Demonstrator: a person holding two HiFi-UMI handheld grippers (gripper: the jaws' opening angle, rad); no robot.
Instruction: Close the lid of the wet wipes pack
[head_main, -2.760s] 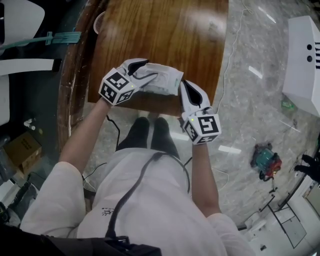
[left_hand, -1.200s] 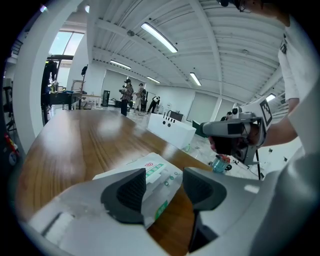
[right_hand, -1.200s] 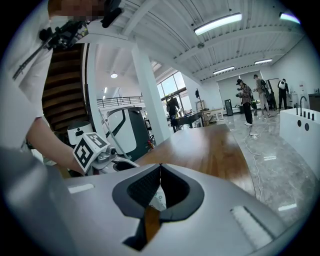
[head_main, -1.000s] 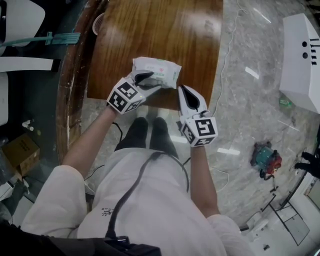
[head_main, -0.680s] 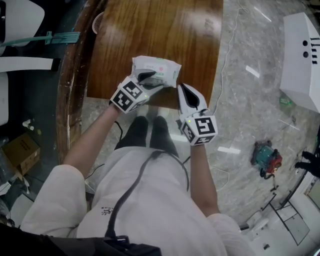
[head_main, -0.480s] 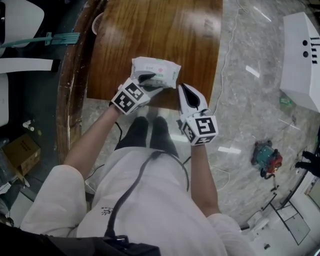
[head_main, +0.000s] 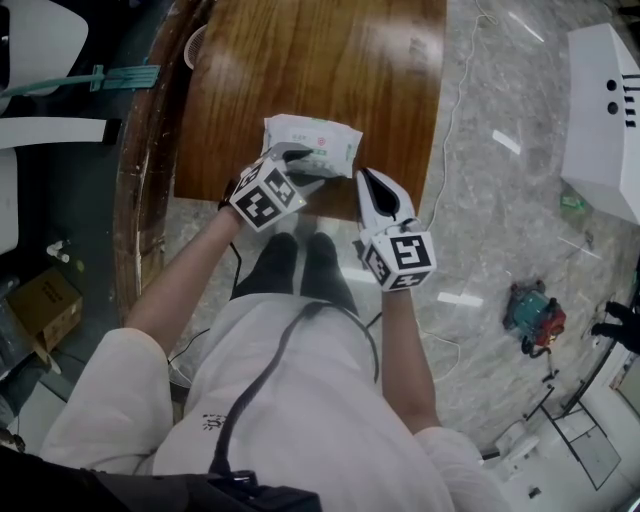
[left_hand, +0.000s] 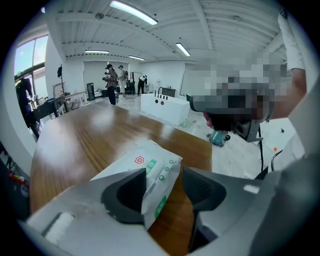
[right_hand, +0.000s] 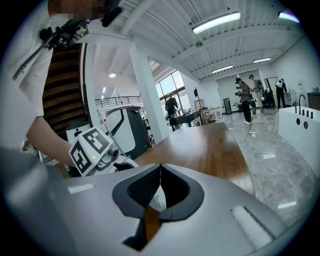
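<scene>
At 8 o'clock in the head view, a cardboard box (head_main: 40, 300) sits on the dark floor beside the desk (head_main: 300, 60). This glossy wooden desk fills the picture from 11 to 12 o'clock.

The pack (head_main: 312, 142) lies flat at the desk's 6 o'clock end, close to the near edge, with its long side running across. It is white, with green and red print on its top face. Whether the lid is down I cannot tell.

The left gripper (head_main: 298, 168) reaches the pack from 7 o'clock and is on its near left corner, with the marker cube tilted. In the left gripper view the jaws stand wide apart, and the pack's (left_hand: 150, 172) corner rises between them. That corner lies against the left jaw. The right jaw is clear of the pack, with bare desk showing in the gap, so this gripper is open around the corner and does not clamp it.

The right gripper (head_main: 366, 178) hangs at 4 o'clock of the pack, just beside it and apart from it. It is over the desk's near edge and points toward 12 o'clock. In the right gripper view its jaws meet at the tips (right_hand: 160, 166), so it is closed, with nothing pinched there. A sliver of white and a strip of desk show through the hollow behind the tips.

Grey marble floor (head_main: 500, 200) spreads to the right, and a thin cable (head_main: 455, 120) trails across it. A white cabinet (head_main: 605, 120) stands at 2 o'clock. A green and red device (head_main: 532, 322) lies on the floor at 4 o'clock.
</scene>
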